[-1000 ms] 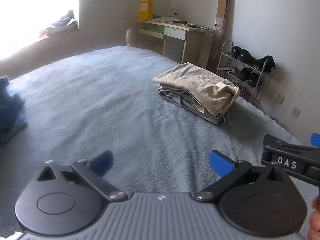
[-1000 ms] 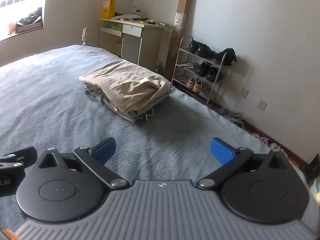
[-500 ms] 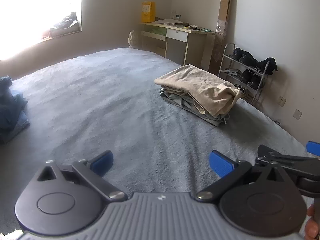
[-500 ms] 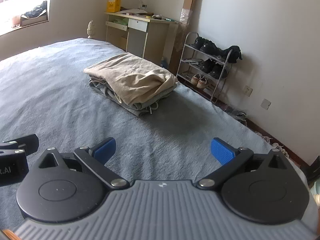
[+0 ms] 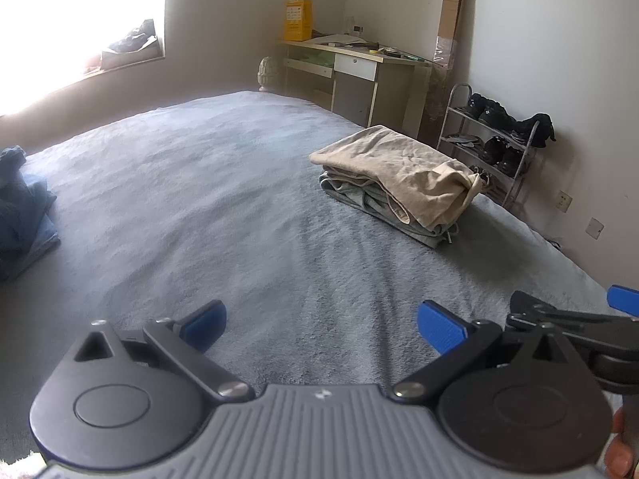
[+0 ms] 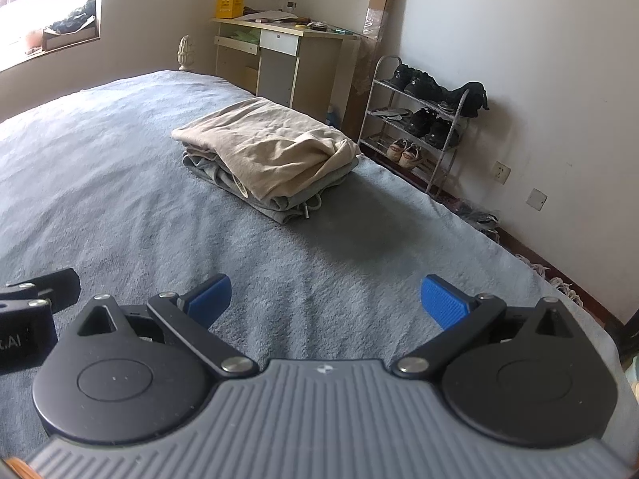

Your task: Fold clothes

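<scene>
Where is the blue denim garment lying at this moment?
The blue denim garment shows only in the left wrist view, at the far left edge of the grey bed, across from the folded beige stack.

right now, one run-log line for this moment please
left gripper: open, empty | right gripper: open, empty | folded beige-on-grey clothes stack: on grey bed cover | blue denim pile: unfolded

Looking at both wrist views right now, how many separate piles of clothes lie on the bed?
2. A folded pile, beige on top of grey, lies near the bed's far right edge by the shoe rack. A blue pile lies at the left edge, cut off by the frame, so more may be hidden.
</scene>
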Motion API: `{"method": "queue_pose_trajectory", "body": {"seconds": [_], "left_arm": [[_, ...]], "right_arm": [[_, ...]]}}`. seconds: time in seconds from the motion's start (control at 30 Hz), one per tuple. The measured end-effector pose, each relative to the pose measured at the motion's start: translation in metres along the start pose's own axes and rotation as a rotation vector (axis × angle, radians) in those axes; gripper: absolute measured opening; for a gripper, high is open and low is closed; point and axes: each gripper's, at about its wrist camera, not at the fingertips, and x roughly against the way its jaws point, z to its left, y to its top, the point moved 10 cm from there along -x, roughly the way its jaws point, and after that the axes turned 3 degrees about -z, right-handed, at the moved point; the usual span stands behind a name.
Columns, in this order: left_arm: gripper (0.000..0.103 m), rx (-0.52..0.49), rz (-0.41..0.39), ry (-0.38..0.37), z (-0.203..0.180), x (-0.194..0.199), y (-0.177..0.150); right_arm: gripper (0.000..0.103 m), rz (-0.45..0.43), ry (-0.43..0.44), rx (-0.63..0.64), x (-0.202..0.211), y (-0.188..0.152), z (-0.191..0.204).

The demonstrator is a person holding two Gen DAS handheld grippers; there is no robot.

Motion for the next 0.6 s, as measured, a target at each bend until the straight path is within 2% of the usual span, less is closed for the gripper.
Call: {"method": "queue_pose_trajectory", "body": {"seconds": [0.6], "left_arm": [[0.103,0.012,0.02,-0.008,0.0007,-0.0036,-0.0038]], "right_arm": [[0.102,0.015,0.008,0.008,-0.0009,-0.003,0.0037]]}}
